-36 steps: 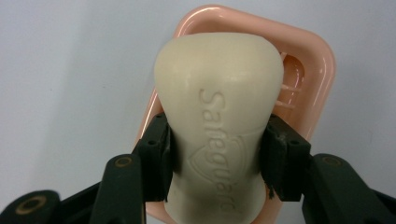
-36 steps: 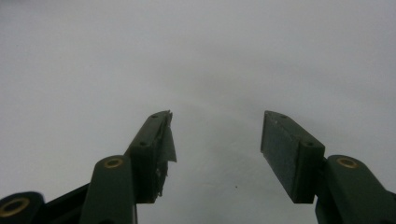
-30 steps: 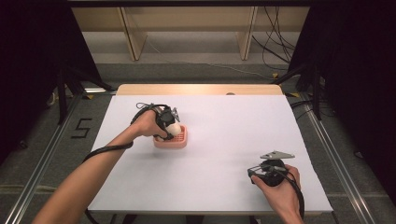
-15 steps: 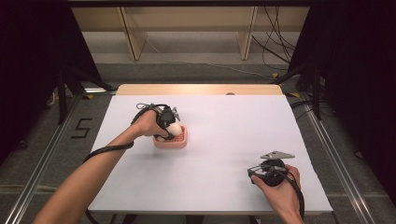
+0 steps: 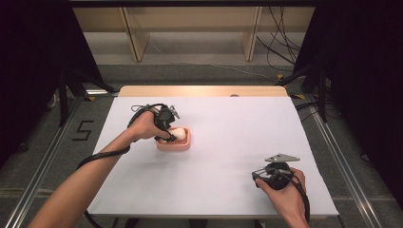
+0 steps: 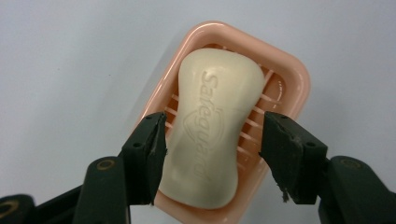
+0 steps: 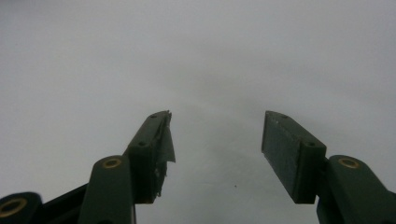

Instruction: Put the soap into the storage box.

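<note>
Table [image 5: 228, 142] white, bare ahead of right gripper [image 7: 215, 140], jaws spread on nothing. Soap dish [image 6: 299, 79] sits directly under left gripper [image 6: 212, 140]; soap bar [image 6: 215, 130] lies in it between jaws just opening, pads apparently clear. Risk: one pad snagging the bar on withdrawal, tipping the dish.

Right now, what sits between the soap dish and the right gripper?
Nothing: high view shows bare white table between the soap dish and right gripper.

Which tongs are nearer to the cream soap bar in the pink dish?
Left. The left tongs straddle the cream soap bar; the right tongs are far away at the table's near right.
</note>
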